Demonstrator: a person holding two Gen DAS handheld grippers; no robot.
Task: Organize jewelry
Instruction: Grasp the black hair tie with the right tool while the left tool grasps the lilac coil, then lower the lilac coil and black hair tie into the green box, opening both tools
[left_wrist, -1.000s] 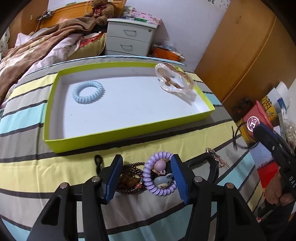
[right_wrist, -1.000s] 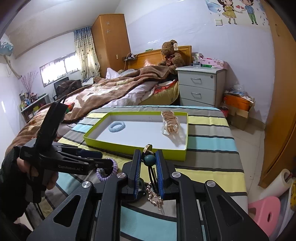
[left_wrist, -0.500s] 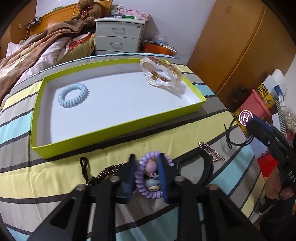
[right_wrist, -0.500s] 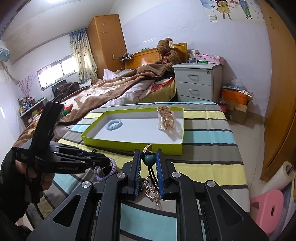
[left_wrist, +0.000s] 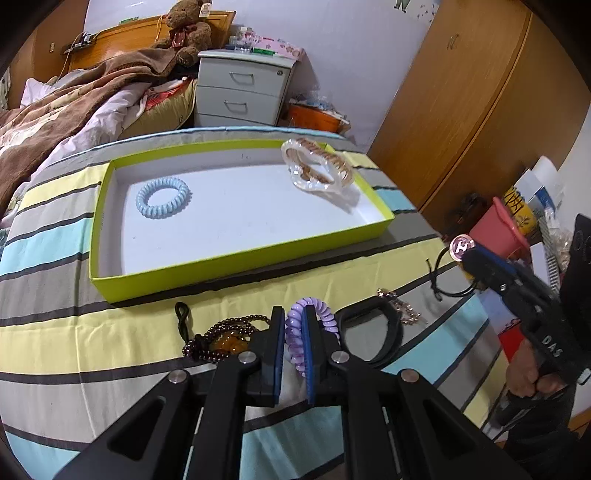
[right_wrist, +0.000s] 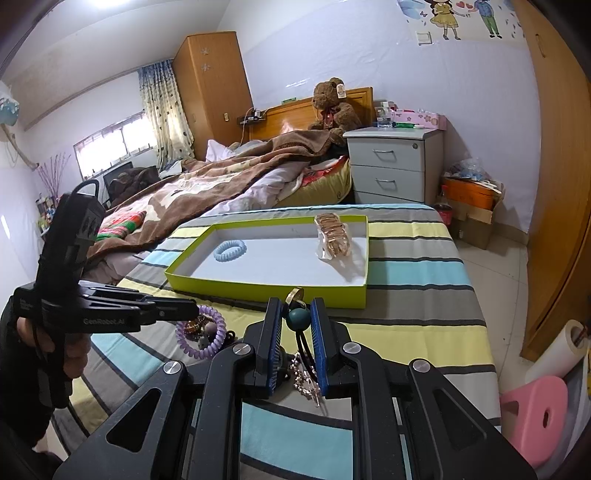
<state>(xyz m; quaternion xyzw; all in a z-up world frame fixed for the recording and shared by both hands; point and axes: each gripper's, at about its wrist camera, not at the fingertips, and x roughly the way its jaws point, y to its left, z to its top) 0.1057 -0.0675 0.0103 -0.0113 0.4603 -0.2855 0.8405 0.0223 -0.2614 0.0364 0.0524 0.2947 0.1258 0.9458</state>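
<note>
My left gripper (left_wrist: 293, 314) has its jaws closing on a purple coil hair tie (left_wrist: 310, 325), the blue pads pressing its sides just above the striped cloth. The right wrist view shows that coil (right_wrist: 201, 338) under the left gripper's tip (right_wrist: 192, 312). My right gripper (right_wrist: 295, 306) is shut on a green bead (right_wrist: 298, 319) strung on a black cord. From the left wrist view, the right gripper (left_wrist: 476, 258) carries a pink round charm (left_wrist: 461, 246) at its tip. Beyond stands a lime-green tray (left_wrist: 236, 266) holding a blue coil tie (left_wrist: 162, 197) and a clear hair claw (left_wrist: 317, 170).
On the cloth near the left gripper lie a dark bead bracelet (left_wrist: 221, 339), a small black tie (left_wrist: 181, 314), a black band (left_wrist: 373, 332) and a gold chain (left_wrist: 400, 308). A bed and nightstand (right_wrist: 391, 166) stand behind the table. A pink stool (right_wrist: 535, 417) sits at the right.
The left jaws have gone from wide apart around the purple coil to pressed onto it, squeezing it flat. The right gripper has kept its grip and place.
</note>
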